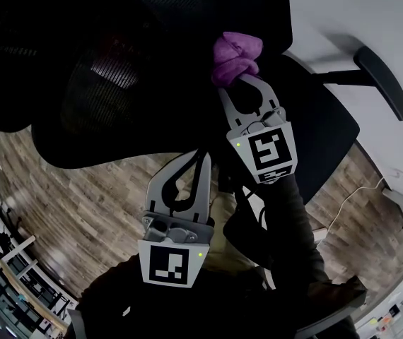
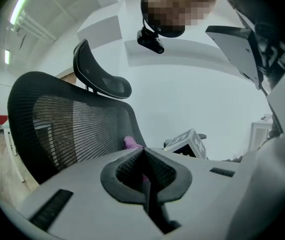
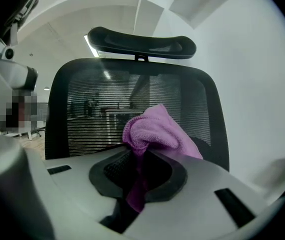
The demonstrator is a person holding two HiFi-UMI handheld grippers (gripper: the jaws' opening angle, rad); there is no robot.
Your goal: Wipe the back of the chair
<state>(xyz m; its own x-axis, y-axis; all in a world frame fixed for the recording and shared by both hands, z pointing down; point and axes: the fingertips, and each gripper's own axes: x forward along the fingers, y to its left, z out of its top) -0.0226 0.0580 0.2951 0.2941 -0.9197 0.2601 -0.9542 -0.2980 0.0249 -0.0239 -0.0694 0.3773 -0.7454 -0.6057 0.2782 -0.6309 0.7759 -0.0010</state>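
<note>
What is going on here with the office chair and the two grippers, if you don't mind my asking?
A person holds a gripper in each hand at a black office chair. The right gripper is shut on a purple cloth, bunched at its jaw tips and held close to the chair's mesh backrest, below the headrest. Whether the cloth touches the mesh can't be told. The left gripper hangs lower, jaws together, holding nothing.

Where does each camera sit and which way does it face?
Head view: on the person's head, looking down on the chair back; left hand-held gripper and right hand-held gripper show.
Left gripper view: on the left one, looking up along shut jaws at the headrest.
Right gripper view: on the right one, facing the chair back past its clamped cloth.
All three share the cloth.
</note>
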